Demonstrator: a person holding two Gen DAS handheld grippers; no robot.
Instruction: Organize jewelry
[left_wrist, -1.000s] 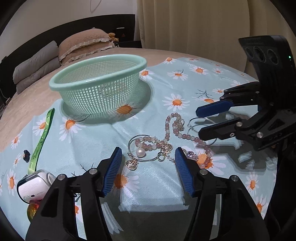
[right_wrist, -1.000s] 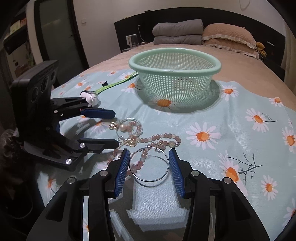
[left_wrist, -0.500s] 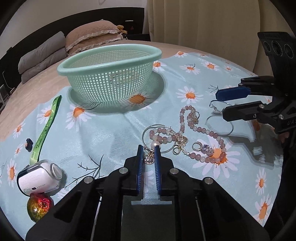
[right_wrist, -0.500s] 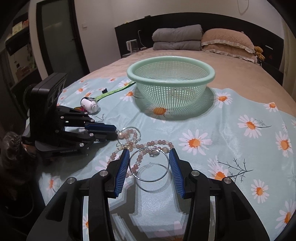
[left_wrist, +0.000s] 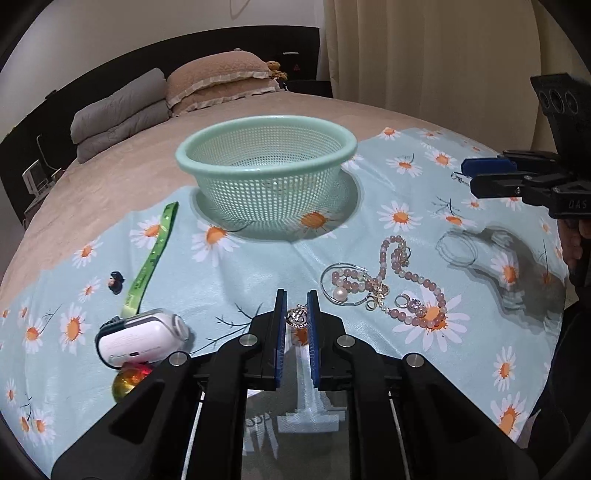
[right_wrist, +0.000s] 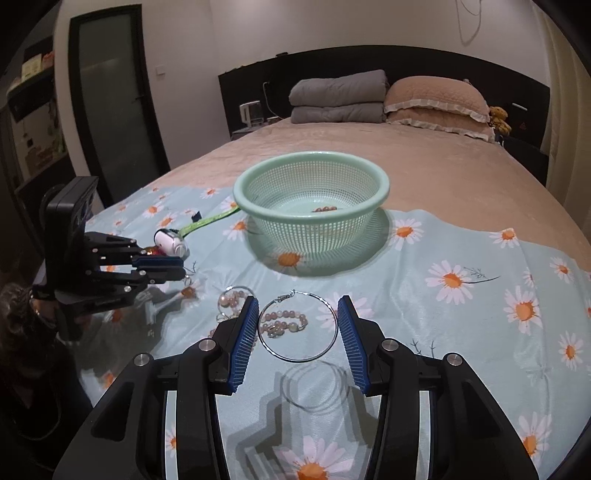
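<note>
Nearby, the left gripper (left_wrist: 296, 318), just closed, pinches a gold charm (left_wrist: 297, 316); the right gripper (right_wrist: 297, 329) grips a hoop earring (right_wrist: 297, 325). Beads (left_wrist: 402, 275) lie before the basket (left_wrist: 266, 173).

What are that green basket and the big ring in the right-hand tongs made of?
The green basket looks like moulded plastic: matte mint, with a regular grid of small holes and a thick rolled rim. The hoop earring looks like thin polished silver-toned metal wire; it glints and casts a fine ring shadow. Which metal, I can't tell.
</note>
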